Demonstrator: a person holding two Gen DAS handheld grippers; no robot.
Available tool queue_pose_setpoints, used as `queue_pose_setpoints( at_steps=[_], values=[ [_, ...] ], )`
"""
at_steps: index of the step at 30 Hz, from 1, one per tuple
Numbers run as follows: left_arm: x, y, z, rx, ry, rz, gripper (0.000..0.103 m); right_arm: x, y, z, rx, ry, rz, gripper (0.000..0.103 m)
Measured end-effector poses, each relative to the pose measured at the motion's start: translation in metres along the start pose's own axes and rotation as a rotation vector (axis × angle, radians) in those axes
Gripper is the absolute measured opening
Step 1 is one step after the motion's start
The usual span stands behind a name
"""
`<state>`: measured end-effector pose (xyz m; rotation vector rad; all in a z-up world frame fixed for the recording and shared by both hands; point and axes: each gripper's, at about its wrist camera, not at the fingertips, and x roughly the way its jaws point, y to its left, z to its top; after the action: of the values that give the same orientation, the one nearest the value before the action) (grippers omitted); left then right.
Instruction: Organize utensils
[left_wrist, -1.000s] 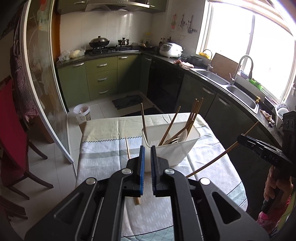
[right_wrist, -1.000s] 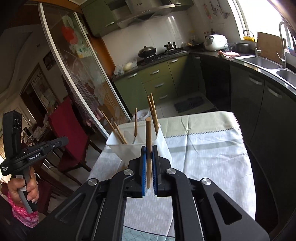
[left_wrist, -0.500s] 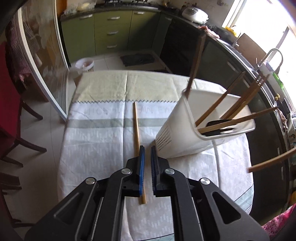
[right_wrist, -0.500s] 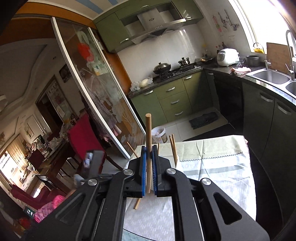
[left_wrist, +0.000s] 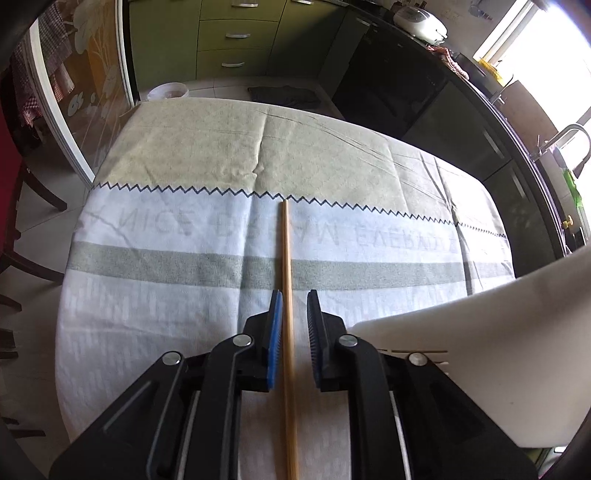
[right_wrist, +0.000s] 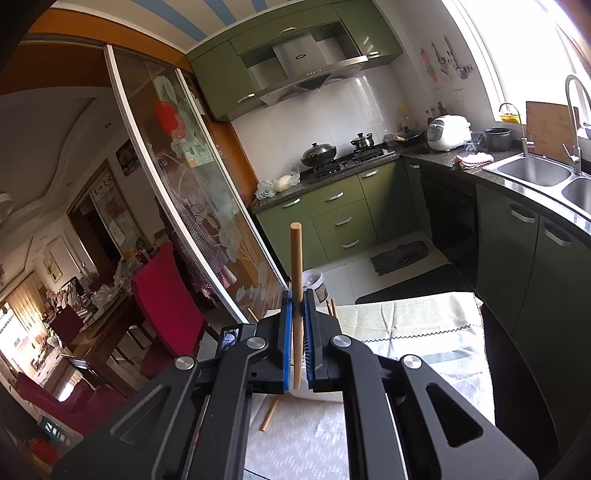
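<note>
Two light, stiff, slim wooden chopsticks: we are clamping one (right_wrist: 296, 295) in the right gripper (right_wrist: 295, 332); our left gripper (left_wrist: 293, 332), jaws opening, is straddling the other (left_wrist: 286, 295), probably best pinched mid-shaft.

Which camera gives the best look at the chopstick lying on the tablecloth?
The left wrist view: the chopstick on the tablecloth runs lengthwise between the opening left claw. The right wrist view shows only its end, below the claw.

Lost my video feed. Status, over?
Left gripper opening, fingers astride the chopstick on the cloth. Right gripper shut on another chopstick. White holder close alongside.
</note>
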<state>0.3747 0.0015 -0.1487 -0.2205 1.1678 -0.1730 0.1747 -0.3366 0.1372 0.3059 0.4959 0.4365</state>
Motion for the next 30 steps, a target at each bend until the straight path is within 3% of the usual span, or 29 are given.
queue_pose_setpoints(
  at_steps=[19,25,30],
  values=[
    [0.013,-0.007,-0.018,0.084,0.018,0.115,0.006,-0.011,0.004,0.009,0.01,-0.049,-0.014,0.007],
    [-0.008,0.005,-0.061,0.099,0.048,0.113,0.006,0.002,0.009,0.02,-0.016,-0.085,-0.069,0.007],
    [-0.029,0.005,-0.107,0.142,0.1,0.106,0.006,0.044,0.01,0.026,-0.028,-0.045,-0.118,0.007]
  ],
)
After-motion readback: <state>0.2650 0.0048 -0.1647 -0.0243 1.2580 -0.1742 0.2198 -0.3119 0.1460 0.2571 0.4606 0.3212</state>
